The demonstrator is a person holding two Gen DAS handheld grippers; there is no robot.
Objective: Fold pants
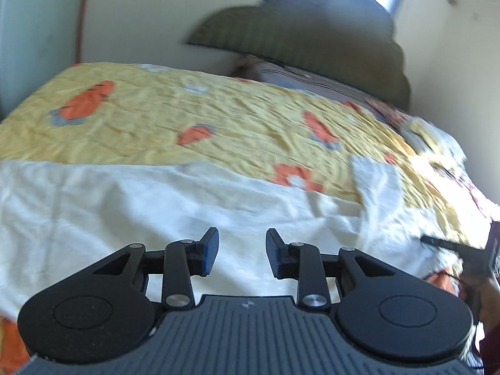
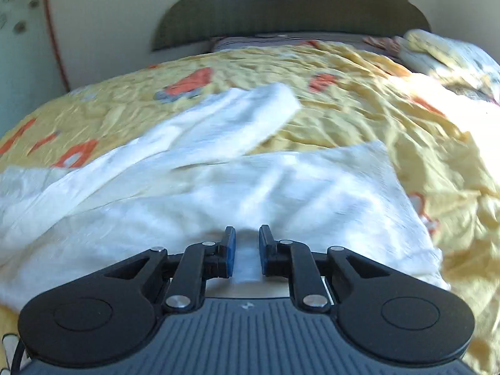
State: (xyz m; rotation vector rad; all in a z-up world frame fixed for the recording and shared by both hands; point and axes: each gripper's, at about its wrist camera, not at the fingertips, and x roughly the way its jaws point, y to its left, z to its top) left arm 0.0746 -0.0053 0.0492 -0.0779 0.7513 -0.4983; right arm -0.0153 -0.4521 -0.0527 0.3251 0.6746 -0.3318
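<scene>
I have one pair of white pants (image 1: 140, 206) spread over the yellow bedspread (image 1: 218, 118), which is printed with orange and grey flowers. In my left wrist view the white cloth fills the lower half of the frame, from the left edge across to a raised fold at middle right. My left gripper (image 1: 242, 254) is released: its two blue-padded fingers stand well apart above the cloth with nothing between them, and I cannot tell whether they touch the fabric below.

In my right wrist view the pants (image 2: 218, 187) take up the middle and lower left of the frame. I count two white bands of cloth there: one runs up toward the upper middle, and one broader piece lies flat across the centre. My right gripper (image 2: 247, 254) has its fingers drawn close, with a strip of the white fabric running in the narrow gap between the two blue pads; a small space shows beside the strip, so I cannot tell if the cloth is truly pinched.

One dark green scalloped headboard (image 2: 290, 9) stands at the top of the frame. One rumpled pillow (image 2: 453, 59) lies at the upper right, in bright sunlight. The other gripper (image 1: 468, 250) shows dark at the right edge of my left view.
</scene>
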